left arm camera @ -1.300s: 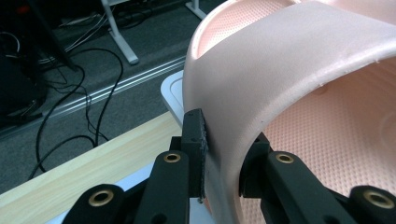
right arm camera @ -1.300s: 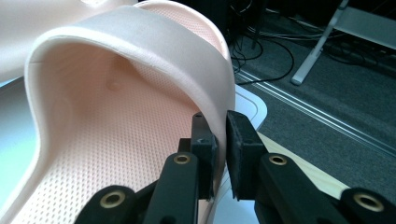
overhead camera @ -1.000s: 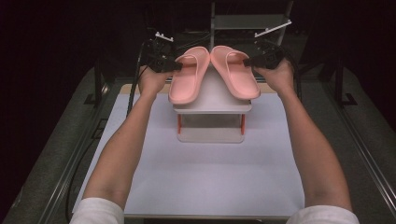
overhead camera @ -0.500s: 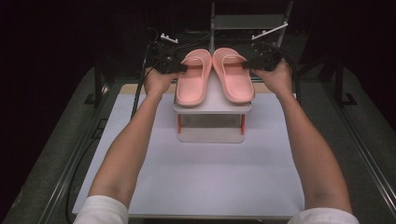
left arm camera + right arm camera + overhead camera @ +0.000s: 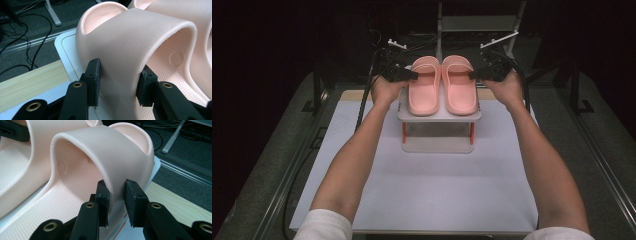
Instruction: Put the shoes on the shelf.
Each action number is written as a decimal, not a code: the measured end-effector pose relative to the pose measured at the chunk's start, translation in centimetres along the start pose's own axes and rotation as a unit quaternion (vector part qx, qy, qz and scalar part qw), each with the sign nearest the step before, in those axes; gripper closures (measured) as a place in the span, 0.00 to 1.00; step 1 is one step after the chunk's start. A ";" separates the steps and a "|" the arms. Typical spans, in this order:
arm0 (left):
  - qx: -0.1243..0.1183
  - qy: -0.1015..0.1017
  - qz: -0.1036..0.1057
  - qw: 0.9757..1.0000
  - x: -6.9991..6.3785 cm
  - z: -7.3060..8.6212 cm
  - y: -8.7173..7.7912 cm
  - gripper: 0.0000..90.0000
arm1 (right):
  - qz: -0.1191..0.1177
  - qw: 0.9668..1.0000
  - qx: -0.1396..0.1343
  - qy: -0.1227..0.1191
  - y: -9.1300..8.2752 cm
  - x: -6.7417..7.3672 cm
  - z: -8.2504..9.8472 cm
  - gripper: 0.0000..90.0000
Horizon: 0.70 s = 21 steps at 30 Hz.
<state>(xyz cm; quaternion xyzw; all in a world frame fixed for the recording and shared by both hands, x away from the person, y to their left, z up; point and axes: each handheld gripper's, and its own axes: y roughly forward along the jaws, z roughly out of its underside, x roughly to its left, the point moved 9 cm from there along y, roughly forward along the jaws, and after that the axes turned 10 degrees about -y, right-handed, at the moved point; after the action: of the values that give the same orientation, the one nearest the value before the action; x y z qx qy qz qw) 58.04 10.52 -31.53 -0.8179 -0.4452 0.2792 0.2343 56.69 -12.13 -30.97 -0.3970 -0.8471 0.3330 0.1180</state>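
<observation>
You are setting two pink slippers side by side on the small white stand (image 5: 439,116) at the upper middle of the picture. Your left gripper (image 5: 117,82) has been opening around the left slipper (image 5: 424,85) strap; your right gripper (image 5: 117,203) has been opening around the right slipper (image 5: 459,82) strap. Next, I think you need wider jaws, then pull straight back

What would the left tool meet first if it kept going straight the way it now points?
Most likely the strap of the left pink slipper: the left tool has its jaws, which have just been opening, on either side of that strap's outer edge, so going on would push it deeper onto the strap. Whether the pads press on it is unclear.
</observation>
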 end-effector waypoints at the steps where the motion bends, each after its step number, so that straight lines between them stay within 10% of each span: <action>1: -0.001 -0.001 0.001 1.000 0.0 0.0 0.0 0.67 | -0.004 1.000 0.000 0.001 0.0 0.1 0.0 0.80; 21: -0.003 -0.001 0.016 1.000 -0.2 0.1 -0.4 0.60 | -0.049 0.998 -0.027 0.032 -0.1 1.0 0.2 0.73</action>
<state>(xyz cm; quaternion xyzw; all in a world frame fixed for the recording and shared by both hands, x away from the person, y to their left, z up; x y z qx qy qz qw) 57.64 10.58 -31.36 -0.8257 -0.4327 0.2821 0.2268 55.87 -11.52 -31.05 -0.3685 -0.8700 0.2908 0.1508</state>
